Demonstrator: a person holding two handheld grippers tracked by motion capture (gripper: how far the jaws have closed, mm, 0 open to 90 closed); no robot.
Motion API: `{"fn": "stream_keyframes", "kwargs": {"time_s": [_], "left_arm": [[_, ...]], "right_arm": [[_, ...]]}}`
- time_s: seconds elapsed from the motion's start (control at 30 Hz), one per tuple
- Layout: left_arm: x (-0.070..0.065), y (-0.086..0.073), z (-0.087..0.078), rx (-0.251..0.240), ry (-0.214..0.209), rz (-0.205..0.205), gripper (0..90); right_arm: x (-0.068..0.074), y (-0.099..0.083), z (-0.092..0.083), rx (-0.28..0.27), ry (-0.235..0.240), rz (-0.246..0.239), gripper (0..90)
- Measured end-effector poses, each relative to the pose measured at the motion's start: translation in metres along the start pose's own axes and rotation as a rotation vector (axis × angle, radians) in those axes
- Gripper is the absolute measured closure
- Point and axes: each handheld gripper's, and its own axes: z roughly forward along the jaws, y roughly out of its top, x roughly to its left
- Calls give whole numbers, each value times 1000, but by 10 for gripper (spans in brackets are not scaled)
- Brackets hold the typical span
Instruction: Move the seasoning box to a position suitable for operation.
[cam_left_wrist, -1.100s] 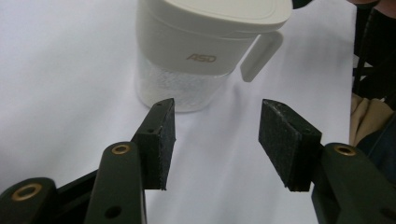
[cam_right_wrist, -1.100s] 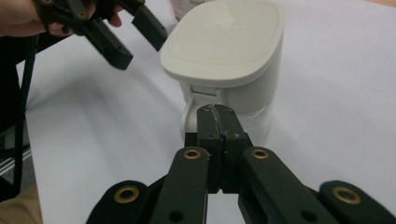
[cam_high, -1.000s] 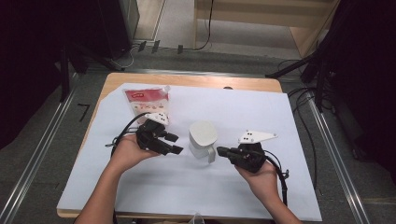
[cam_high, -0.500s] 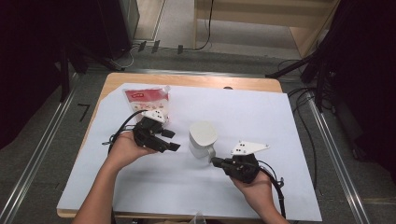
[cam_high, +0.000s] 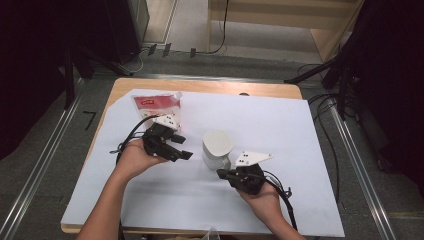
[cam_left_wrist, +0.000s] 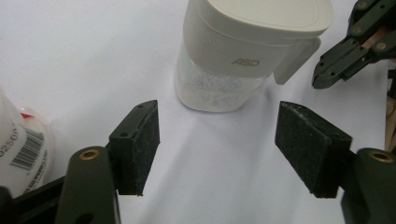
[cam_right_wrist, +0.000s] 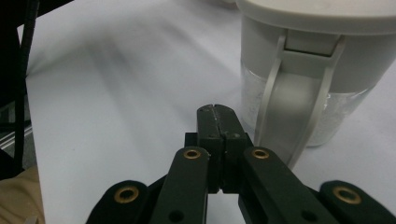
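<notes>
A clear container (cam_high: 217, 149) with a cream lid stands mid-table and holds white granules (cam_left_wrist: 212, 88). Left of it my left gripper (cam_high: 182, 147) points at it. Its jaws have just been opening and stand open with nothing between them (cam_left_wrist: 217, 144), a short way off the container (cam_left_wrist: 243, 51). My right gripper (cam_high: 221, 173) is shut just in front of the container. Its closed tips (cam_right_wrist: 215, 112) sit close beside the lid's looped handle (cam_right_wrist: 289, 112); I cannot tell if they touch. The left gripper view catches those shut tips (cam_left_wrist: 327, 77) by the lid's tab.
A red and white packet (cam_high: 156, 106) lies at the back left, just behind my left hand; its barcode label (cam_left_wrist: 23, 140) is beside my left jaw. A white sheet (cam_high: 280, 125) covers the wooden table (cam_high: 200, 86). Cables (cam_high: 282, 192) trail from both grippers.
My right gripper has come toward the near edge and leftward, ending close in front of the container. The left gripper's jaws have spread wider while that hand kept its place.
</notes>
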Motion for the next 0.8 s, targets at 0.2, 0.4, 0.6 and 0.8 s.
{"fn": "stream_keyframes", "kwargs": {"time_s": [0.2,0.4,0.6,0.8], "left_arm": [[-1,-2,-4,-23,-2,-3,316],[-4,-3,-3,-22,-3,8,314],[-4,-3,-3,-30,-1,20,316],[-4,-2,-2,-24,-4,28,320]], "right_arm": [[-4,0,6,7,1,14,900],[-4,1,7,10,-2,15,900],[-6,0,6,12,7,19,900],[-8,0,4,12,6,24,900]]}}
